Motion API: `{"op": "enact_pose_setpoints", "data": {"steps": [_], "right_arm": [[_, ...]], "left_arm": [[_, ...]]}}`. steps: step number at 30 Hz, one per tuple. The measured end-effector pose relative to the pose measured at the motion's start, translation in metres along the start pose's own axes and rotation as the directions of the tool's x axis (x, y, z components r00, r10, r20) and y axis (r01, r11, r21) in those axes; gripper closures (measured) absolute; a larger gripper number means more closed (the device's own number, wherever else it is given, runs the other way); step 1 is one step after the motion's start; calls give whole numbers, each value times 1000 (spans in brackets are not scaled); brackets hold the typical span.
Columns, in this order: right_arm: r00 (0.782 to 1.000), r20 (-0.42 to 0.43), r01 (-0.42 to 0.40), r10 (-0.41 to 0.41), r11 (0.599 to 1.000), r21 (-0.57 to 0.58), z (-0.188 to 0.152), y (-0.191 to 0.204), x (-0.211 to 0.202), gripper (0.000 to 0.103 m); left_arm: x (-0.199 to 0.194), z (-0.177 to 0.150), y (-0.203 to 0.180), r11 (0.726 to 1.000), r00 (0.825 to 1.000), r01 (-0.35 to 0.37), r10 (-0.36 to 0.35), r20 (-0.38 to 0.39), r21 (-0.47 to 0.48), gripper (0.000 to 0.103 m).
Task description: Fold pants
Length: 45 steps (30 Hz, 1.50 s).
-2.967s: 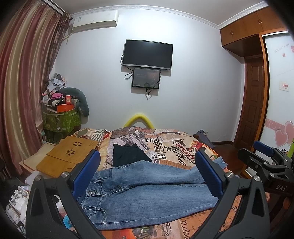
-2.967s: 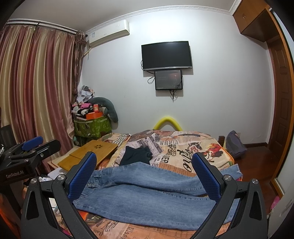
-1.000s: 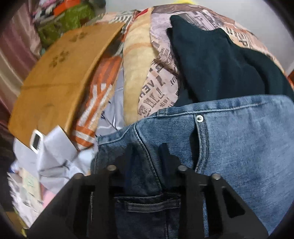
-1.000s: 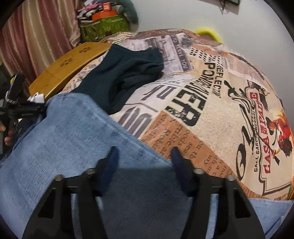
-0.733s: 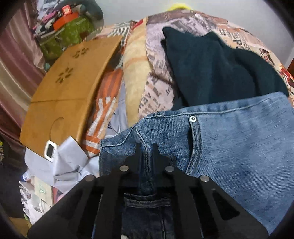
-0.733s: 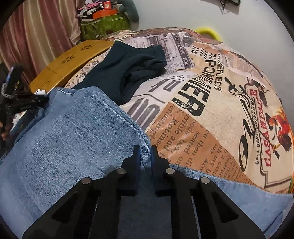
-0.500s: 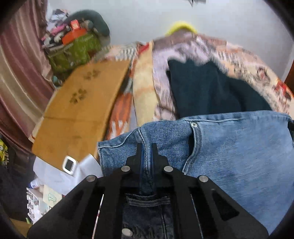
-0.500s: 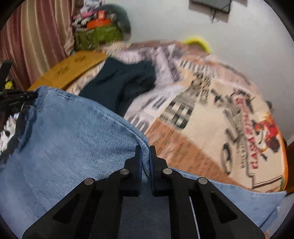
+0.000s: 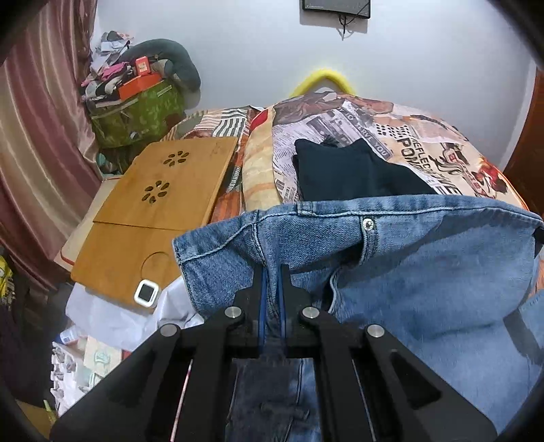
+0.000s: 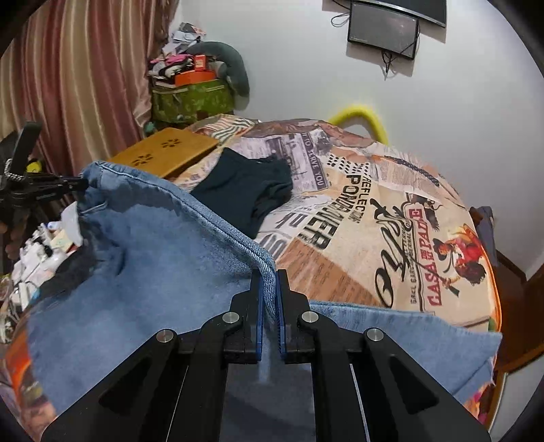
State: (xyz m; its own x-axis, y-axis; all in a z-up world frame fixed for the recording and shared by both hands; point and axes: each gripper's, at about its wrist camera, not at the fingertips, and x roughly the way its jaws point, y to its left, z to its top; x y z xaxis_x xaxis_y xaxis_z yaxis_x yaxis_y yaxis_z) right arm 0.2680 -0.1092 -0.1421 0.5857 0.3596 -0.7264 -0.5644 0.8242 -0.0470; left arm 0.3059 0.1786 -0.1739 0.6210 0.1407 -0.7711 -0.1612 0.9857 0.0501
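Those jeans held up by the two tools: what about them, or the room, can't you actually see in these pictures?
- Jeans: the legs run out of the bottom edge in the left wrist view; the hems are not visible there.
- Right tool: the denim inside its grip is covered by its own pads.
- Bed: the near part lies hidden under lifted denim.
- Dark garment: its lower part sits behind the waistband.
- Wall screen: cut by the top edge.

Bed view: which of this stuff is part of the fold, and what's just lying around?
Job: jeans, left gripper, right gripper.
Lying about: dark garment, wooden tray, green bag, bedspread.
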Motion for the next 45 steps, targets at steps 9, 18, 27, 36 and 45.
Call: {"op": "enact_pose_setpoints", "data": {"steps": [9, 18, 27, 36, 45], "right_arm": [[999, 6, -47, 47, 999, 3, -46, 41, -43, 97], [998, -23, -59, 59, 998, -24, -80, 70, -60, 97], [995, -76, -71, 71, 997, -2, -111, 86, -53, 97], [992, -73, -98, 101, 994, 47, -125, 84, -58, 95], [999, 4, -45, 45, 996, 75, -113, 59, -91, 92]], "left_arm": [[-48, -43, 8, 999, 1000, 24, -24, 15, -27, 98], [-81, -101, 18, 1000, 1000, 23, -23, -18, -14, 98], [-64, -157, 20, 998, 990, 55, -60, -125, -40, 98], [-62, -186, 13, 998, 983, 56, -58, -177, -17, 98], [-97, -169, 20, 999, 994, 25, -27, -106, -28, 84]]}}
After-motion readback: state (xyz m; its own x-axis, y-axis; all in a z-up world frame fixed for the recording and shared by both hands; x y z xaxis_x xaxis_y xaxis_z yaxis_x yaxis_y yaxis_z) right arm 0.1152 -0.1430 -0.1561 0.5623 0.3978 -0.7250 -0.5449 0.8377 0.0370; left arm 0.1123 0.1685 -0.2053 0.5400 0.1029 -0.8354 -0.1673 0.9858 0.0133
